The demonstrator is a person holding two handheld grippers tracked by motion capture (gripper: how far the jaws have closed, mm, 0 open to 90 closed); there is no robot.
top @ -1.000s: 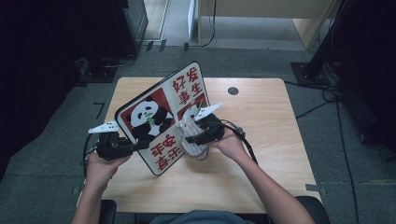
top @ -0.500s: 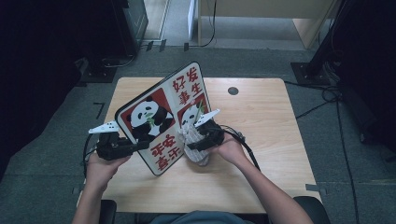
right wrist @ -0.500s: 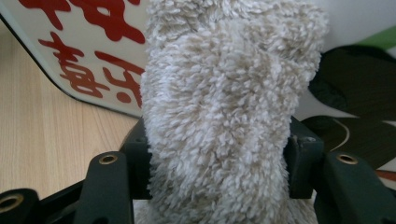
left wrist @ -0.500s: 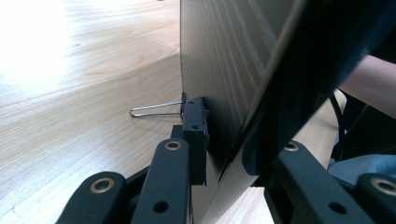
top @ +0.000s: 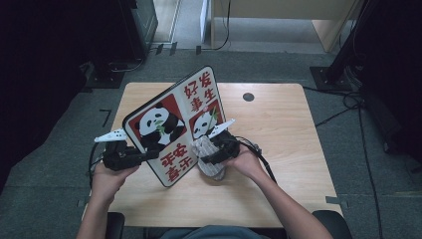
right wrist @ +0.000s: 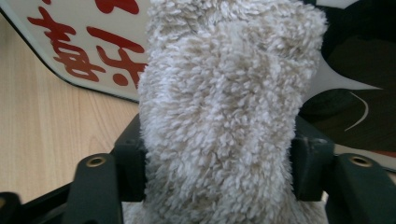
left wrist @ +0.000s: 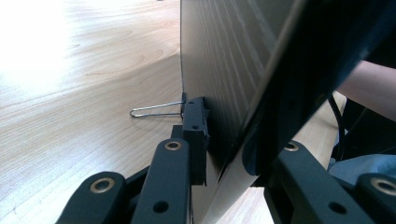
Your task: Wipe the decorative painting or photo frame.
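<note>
While the left claw [top: 144, 157] stays clenched on the lower edge of the panda board [top: 171, 124], propping it tilted above the surface [top: 278, 129] so its face is reachable, the right claw [top: 211, 157] grasps a fluffy cloth [top: 208, 159] against it, its jaws having just been opening slightly; apparently wiping.

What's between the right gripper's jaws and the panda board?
A fluffy beige cloth fills the gap between the right gripper jaws in the right gripper view, its top against the red-lettered panda board.
</note>
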